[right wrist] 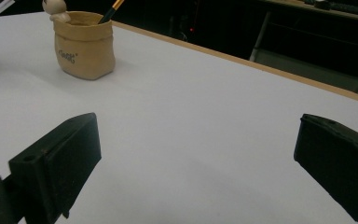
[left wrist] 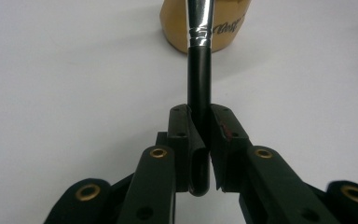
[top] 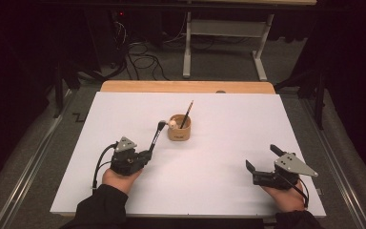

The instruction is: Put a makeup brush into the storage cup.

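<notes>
My left gripper is shut on the black handle of a brush, which slants up and away towards a tan pot. In the left gripper view the pads pinch the brush handle low down. Its silver ferrule reaches in front of the pot. A pencil leans in the pot, and a small pale figure sits on its rim. My right gripper rests at the right of the white sheet, open, with nothing between its jaws. The pot stands far off at the upper left of the right gripper view.
The white sheet covers a wooden table whose far edge shows beyond it. Behind the table stand a white desk frame and loose cables on the floor. Metal rails run along both sides of the table.
</notes>
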The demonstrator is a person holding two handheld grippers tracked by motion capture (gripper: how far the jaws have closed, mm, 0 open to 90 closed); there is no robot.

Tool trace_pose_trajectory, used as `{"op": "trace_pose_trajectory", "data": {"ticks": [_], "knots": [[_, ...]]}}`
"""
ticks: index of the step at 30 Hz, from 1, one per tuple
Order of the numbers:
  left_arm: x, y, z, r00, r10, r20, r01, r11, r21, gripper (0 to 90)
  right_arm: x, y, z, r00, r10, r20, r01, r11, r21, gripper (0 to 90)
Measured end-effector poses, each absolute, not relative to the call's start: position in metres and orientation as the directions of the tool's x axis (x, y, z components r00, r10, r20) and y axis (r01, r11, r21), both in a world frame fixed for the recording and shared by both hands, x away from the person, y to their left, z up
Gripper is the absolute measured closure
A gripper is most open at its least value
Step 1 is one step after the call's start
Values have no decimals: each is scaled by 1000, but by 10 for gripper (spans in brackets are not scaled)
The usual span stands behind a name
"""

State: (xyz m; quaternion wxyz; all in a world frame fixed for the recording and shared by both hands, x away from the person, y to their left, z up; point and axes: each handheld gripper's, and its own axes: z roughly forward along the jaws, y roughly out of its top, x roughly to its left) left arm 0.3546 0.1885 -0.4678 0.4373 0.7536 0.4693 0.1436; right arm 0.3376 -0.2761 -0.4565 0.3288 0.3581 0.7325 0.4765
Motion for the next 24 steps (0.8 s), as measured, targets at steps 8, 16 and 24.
{"op": "trace_pose_trajectory", "data": {"ticks": [8,16,24], "knots": [[349,192,-470,527,827,-197,534,-142,833,794,338,-274,-457,-527,837,-147,213,298,931,9],[343,194,-467,544,819,-185,467,-112,877,793,338,-274,-457,-528,836,-150,210,299,931,9],[338,193,-464,558,815,-153,394,-98,914,793,337,-274,-457,-531,834,-152,205,300,932,9]]}}
